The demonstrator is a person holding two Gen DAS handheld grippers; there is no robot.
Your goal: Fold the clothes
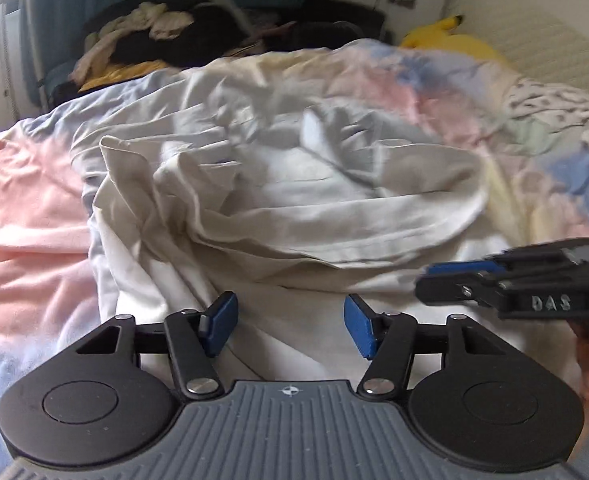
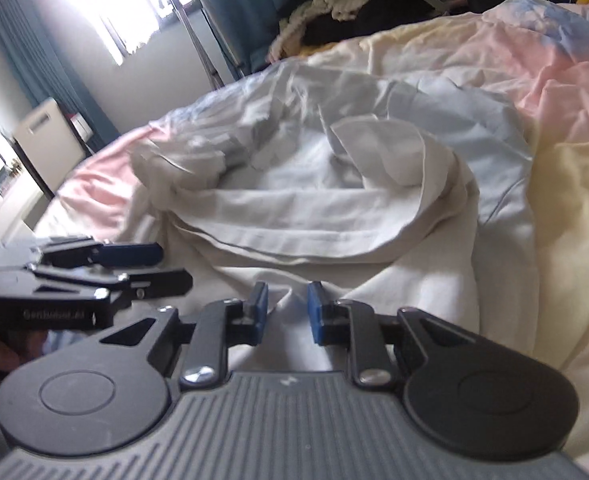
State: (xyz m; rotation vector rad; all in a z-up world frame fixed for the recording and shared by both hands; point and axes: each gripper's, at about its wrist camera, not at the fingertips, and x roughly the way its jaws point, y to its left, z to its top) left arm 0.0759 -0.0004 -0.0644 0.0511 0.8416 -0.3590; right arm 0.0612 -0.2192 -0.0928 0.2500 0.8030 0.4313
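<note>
— Left wrist view: what do we see?
— Our left gripper (image 1: 290,326) is spread over a crumpled white garment (image 1: 294,200) on the bed (image 1: 26,200); edges blur.
— Right gripper (image 2: 282,312)?
— Parted narrowly, holding nothing we can see.

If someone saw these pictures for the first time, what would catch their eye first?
Probably the crumpled white garment heaped mid-bed on a pastel pink, yellow and blue duvet. Both grippers, left gripper and right gripper, hover open at its near edge. A yellow plush toy lies at the far right.
</note>
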